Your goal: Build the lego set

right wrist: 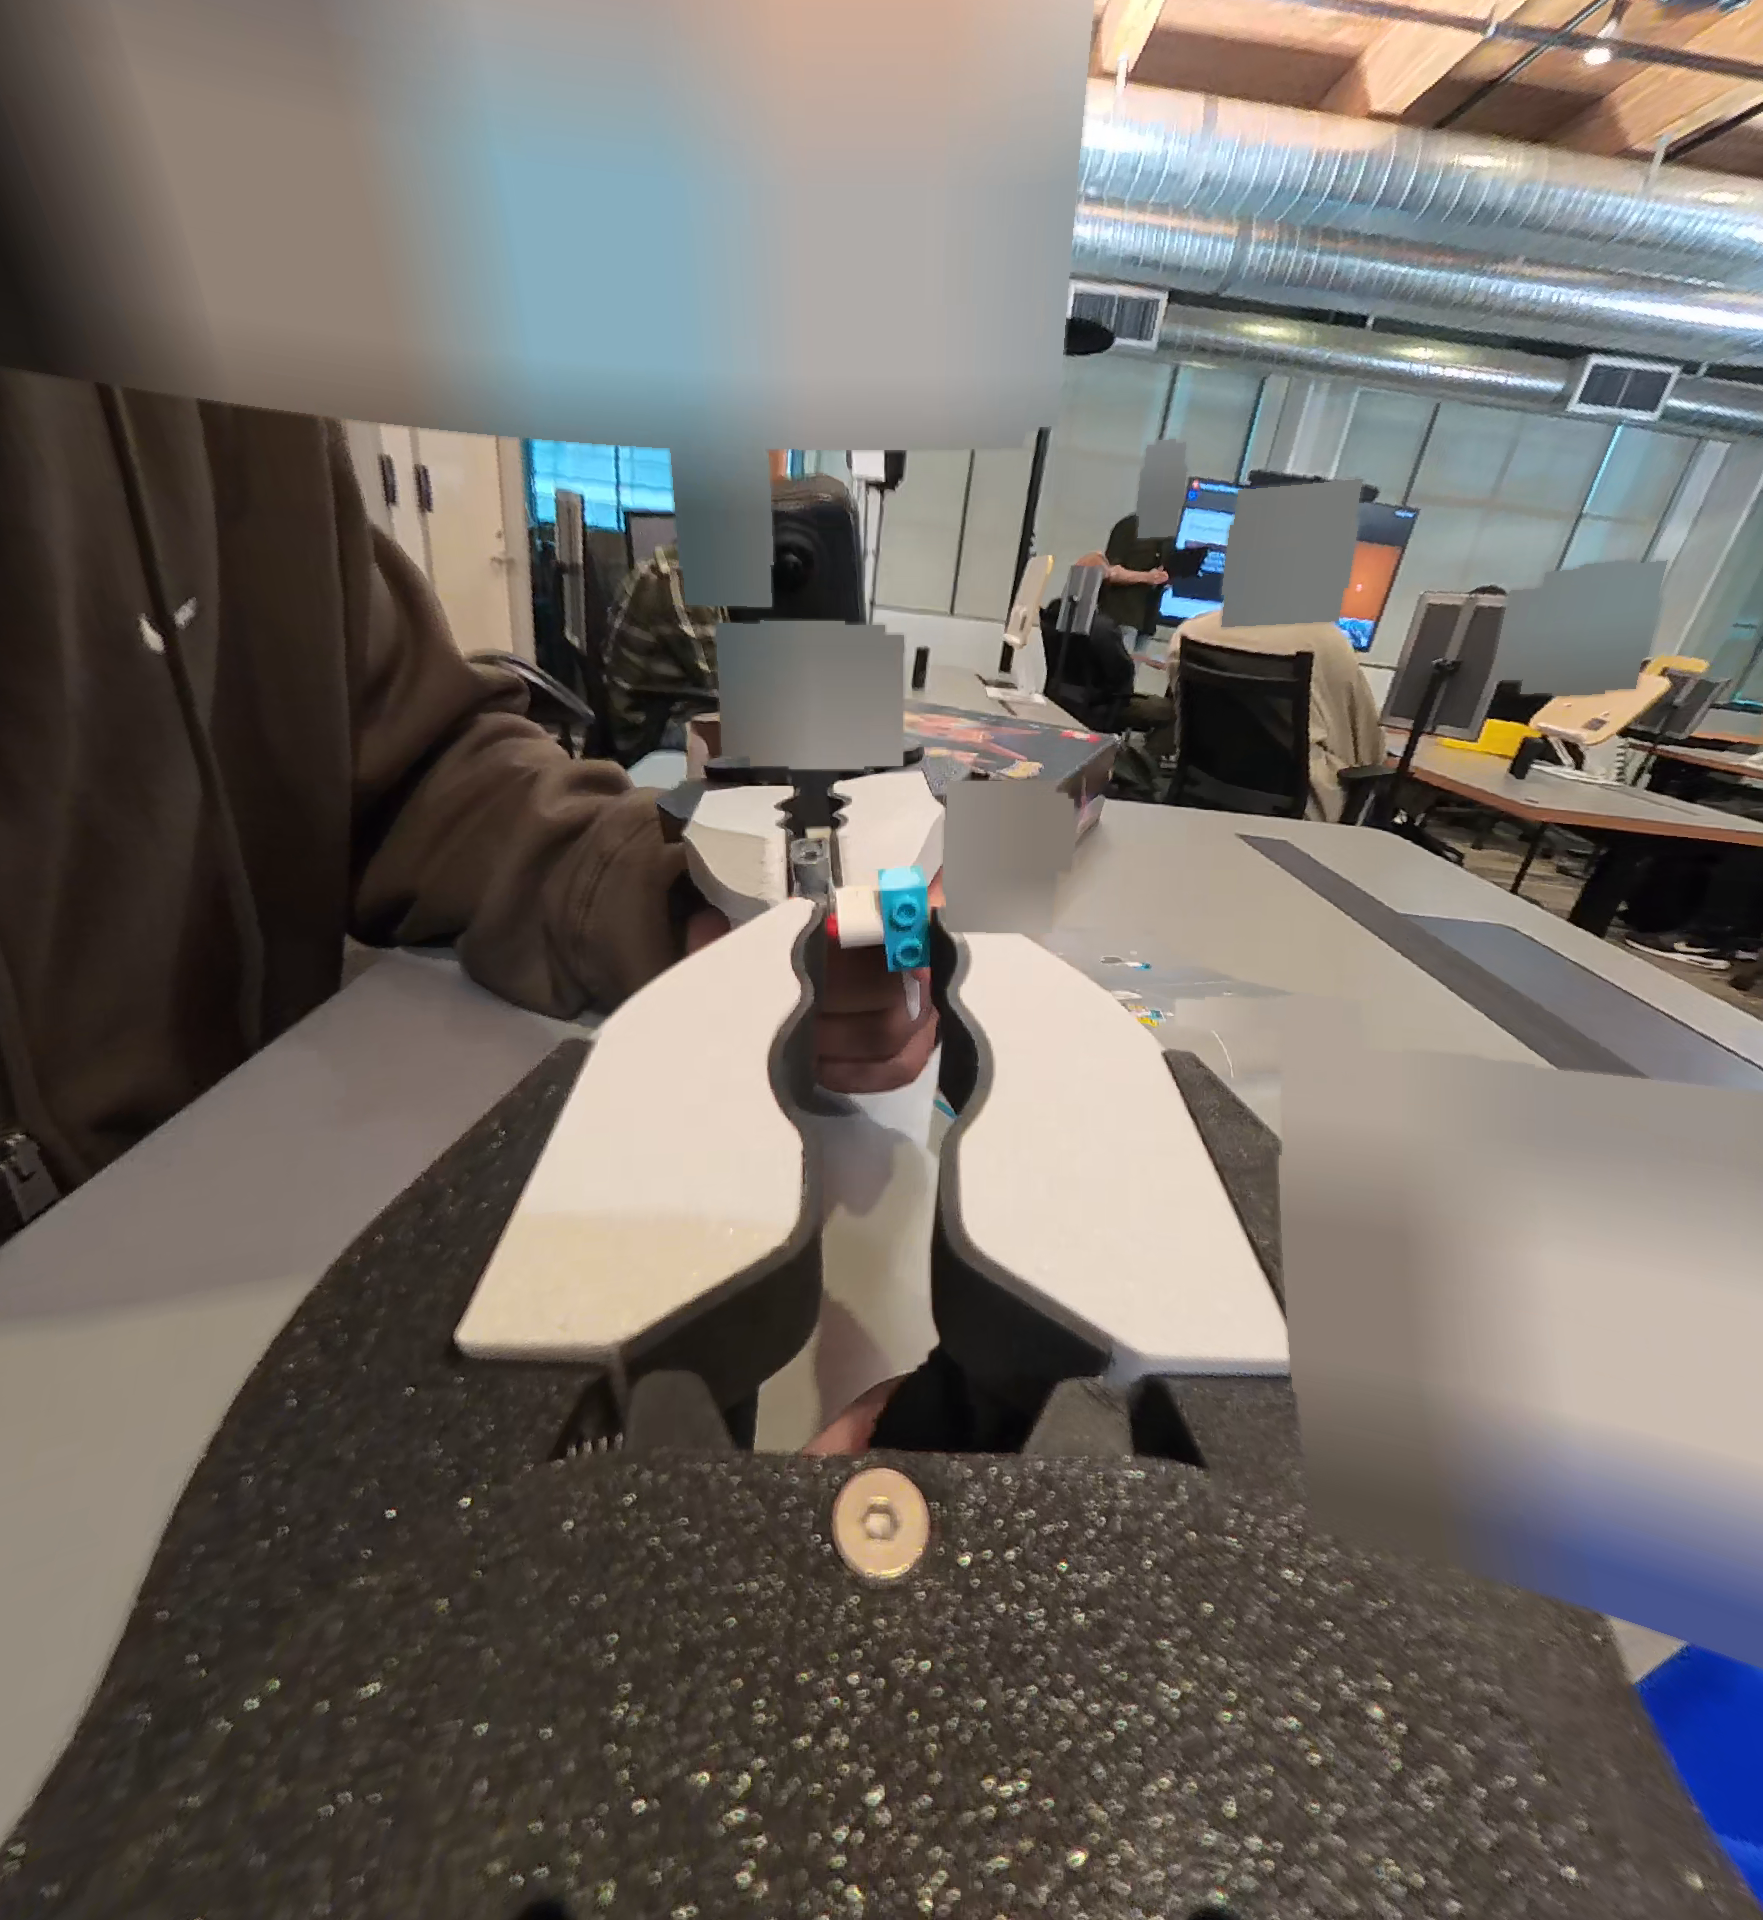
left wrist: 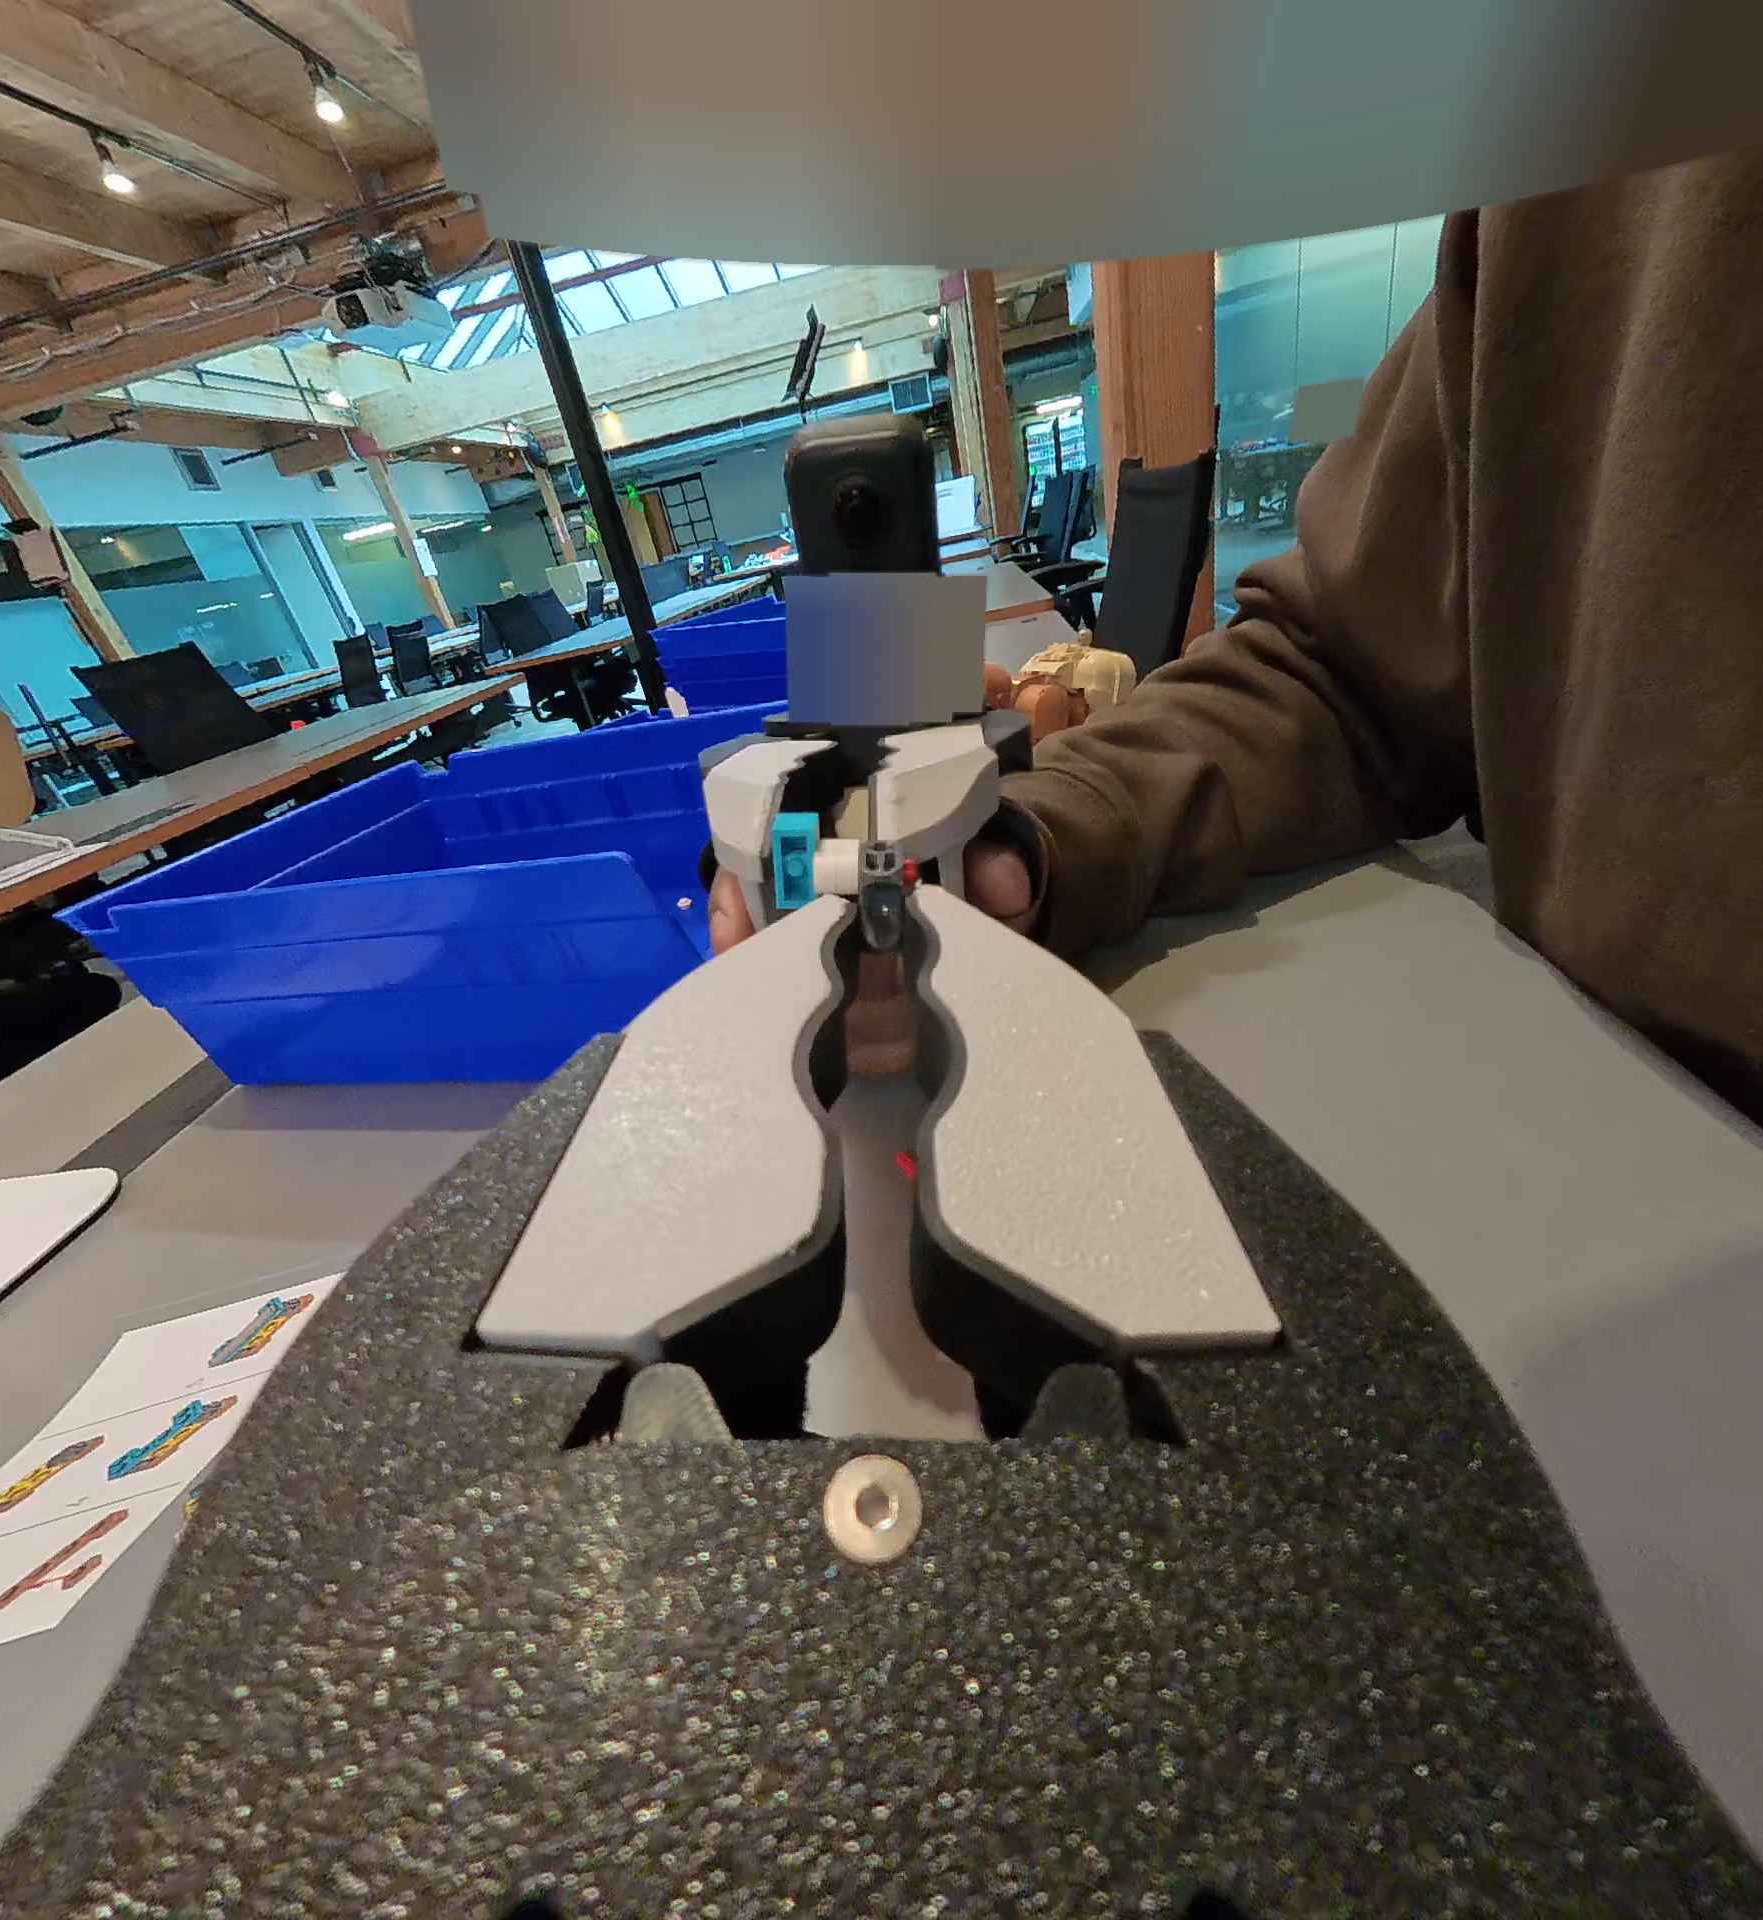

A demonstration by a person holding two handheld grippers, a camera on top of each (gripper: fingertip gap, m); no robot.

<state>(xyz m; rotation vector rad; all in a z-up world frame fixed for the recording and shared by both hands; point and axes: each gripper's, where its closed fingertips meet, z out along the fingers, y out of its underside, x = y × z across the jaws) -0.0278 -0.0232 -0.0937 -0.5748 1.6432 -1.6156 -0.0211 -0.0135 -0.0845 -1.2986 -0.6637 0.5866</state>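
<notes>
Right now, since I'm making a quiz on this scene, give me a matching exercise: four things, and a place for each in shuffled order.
1 turquoise studded lego brick
2 deep blue plastic bin
3 white printed instruction sheet
4 printed cardboard box

A flat on the grey table, lower left, left wrist view
B on the small lego assembly held between left gripper and right gripper
C behind the left gripper, right wrist view
D left of both grippers, left wrist view

Pairs: 1-B, 2-D, 3-A, 4-C
</notes>
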